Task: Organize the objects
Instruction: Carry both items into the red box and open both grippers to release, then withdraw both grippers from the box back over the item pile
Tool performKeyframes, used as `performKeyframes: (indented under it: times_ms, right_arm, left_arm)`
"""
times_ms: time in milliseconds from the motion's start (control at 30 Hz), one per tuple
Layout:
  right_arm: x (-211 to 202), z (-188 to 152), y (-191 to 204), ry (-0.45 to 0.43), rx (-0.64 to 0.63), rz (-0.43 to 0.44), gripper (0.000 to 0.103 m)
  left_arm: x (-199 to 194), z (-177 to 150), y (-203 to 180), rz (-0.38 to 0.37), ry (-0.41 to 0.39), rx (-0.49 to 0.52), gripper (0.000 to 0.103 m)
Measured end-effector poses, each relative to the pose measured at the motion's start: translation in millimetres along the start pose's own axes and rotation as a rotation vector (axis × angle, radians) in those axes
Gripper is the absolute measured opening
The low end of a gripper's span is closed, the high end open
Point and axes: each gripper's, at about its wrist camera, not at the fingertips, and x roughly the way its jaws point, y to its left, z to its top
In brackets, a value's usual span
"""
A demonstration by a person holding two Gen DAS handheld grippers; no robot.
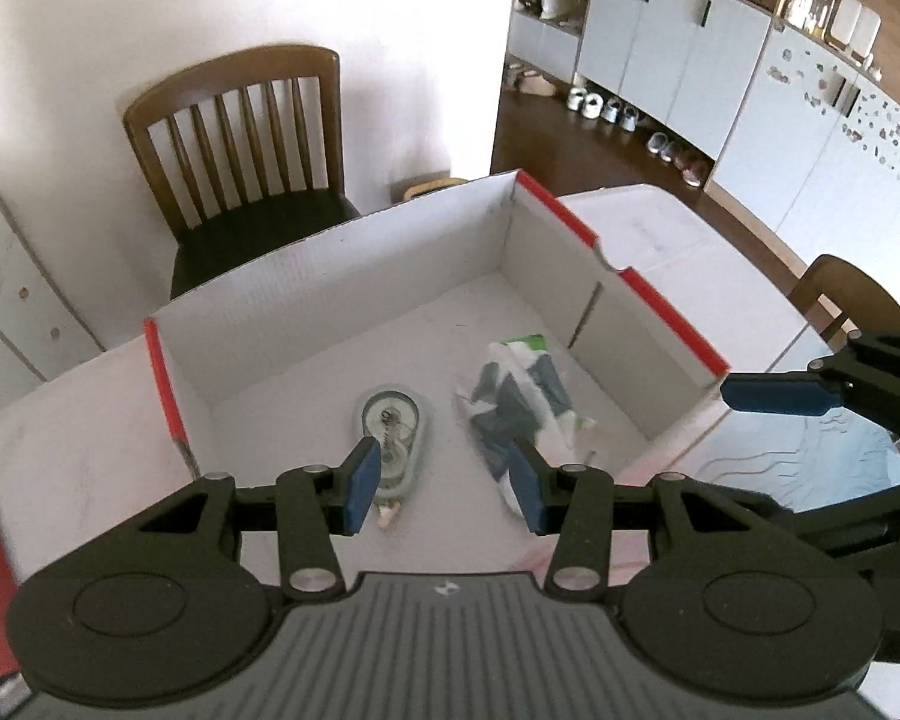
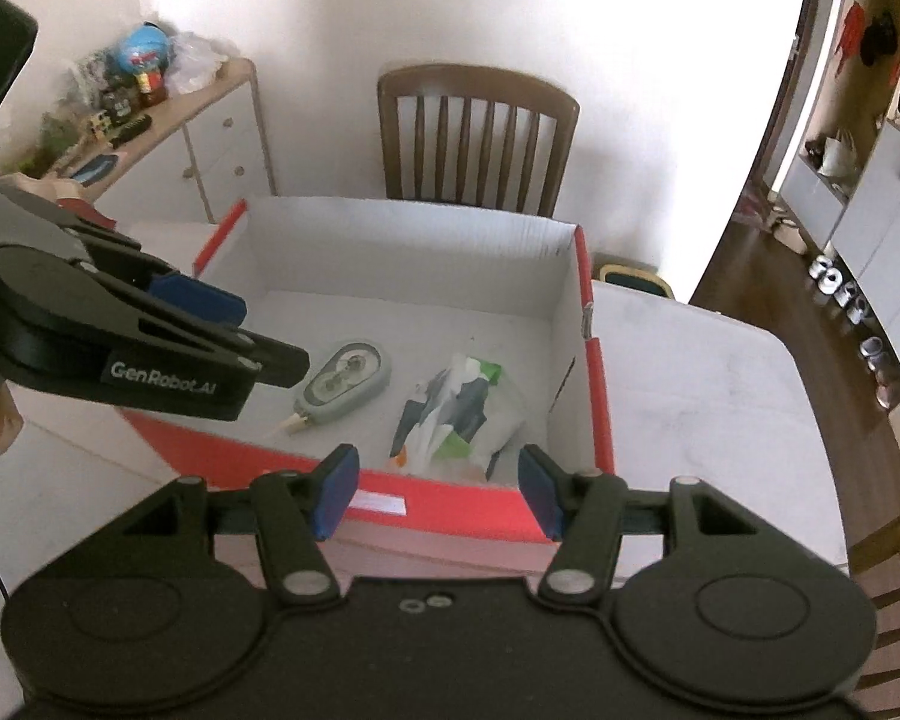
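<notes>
Risk one: crumpled packet (image 1: 519,402), loose and soft plastic; likely to fold, slide along the box floor or slip from blue pads if pinched at one edge only. Risk two: correction tape dispenser (image 1: 390,429), smooth rounded shell with a thin nib at the near end; liable to rotate or squirt out under an off-centre pinch. Risk three: red-edged cardboard box (image 1: 342,246), light and unrestrained on the white table (image 1: 678,228); liable to shift or tip if a finger catches a wall on the way in or out. Risk four: both tools crowded at the same box, right gripper (image 2: 435,495) just outside the near red wall, left gripper (image 1: 444,483) over the interior; collision possible on converging moves.

Left gripper: jaws apart, nothing between them, poised above the box floor. Dispenser partly behind the left pad, packet partly behind the right pad, bare floor in the gap. Contact with either: none apparent.

Right gripper: jaws apart, empty, packet directly ahead beyond the near wall, dispenser ahead and to the left.

Both items inside the box, side by side, near but not touching.
</notes>
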Motion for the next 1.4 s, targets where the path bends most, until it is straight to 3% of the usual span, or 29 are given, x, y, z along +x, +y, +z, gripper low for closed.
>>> performKeyframes:
  times_ms: [133, 200, 433, 500, 767, 900, 1067, 1167, 1267, 1400]
  right_arm:
    - [-22.8, -8.7, -2.5, -0.030, -0.010, 0.019, 0.062]
    - [-32.4, -14.7, -4.1, -0.039, -0.015, 0.030, 0.063]
    - [-64.6, -36.0, -8.4, -0.064, -0.066, 0.080, 0.064]
    - [-73.7, -42.7, -10.1, -0.074, -0.076, 0.091, 0.066]
    - [-101.8, -72.8, -23.3, -0.093, -0.107, 0.120, 0.075]
    - [-110.1, -89.6, -33.1, -0.093, -0.093, 0.127, 0.078]
    - [-119.5, -114.0, -42.9, -0.104, -0.088, 0.147, 0.091]
    - [-123.5, -129.6, -44.2, -0.111, -0.095, 0.145, 0.094]
    - [-124.1, -146.1, -42.9, -0.102, -0.112, 0.143, 0.096]
    - [-122.4, -168.2, -41.4, -0.089, -0.132, 0.139, 0.096]
  left_arm:
    - [-21.2, -10.5, -13.0, 0.010, -0.021, -0.021, 0.046]
    - [-29.6, -17.2, -19.5, 0.018, -0.031, -0.028, 0.054]
    - [-56.9, -42.4, -38.8, 0.040, -0.055, -0.058, 0.059]
    - [-65.4, -50.1, -44.0, 0.055, -0.064, -0.065, 0.064]
    - [-97.3, -83.7, -61.5, 0.091, -0.114, -0.110, 0.065]
    - [-109.2, -103.6, -71.1, 0.097, -0.136, -0.128, 0.071]
    - [-117.8, -127.9, -80.9, 0.108, -0.147, -0.152, 0.075]
    - [-119.7, -142.3, -86.1, 0.117, -0.151, -0.166, 0.075]
    - [-120.1, -158.1, -89.9, 0.117, -0.149, -0.187, 0.085]
    - [-117.3, -179.7, -95.2, 0.127, -0.136, -0.214, 0.087]
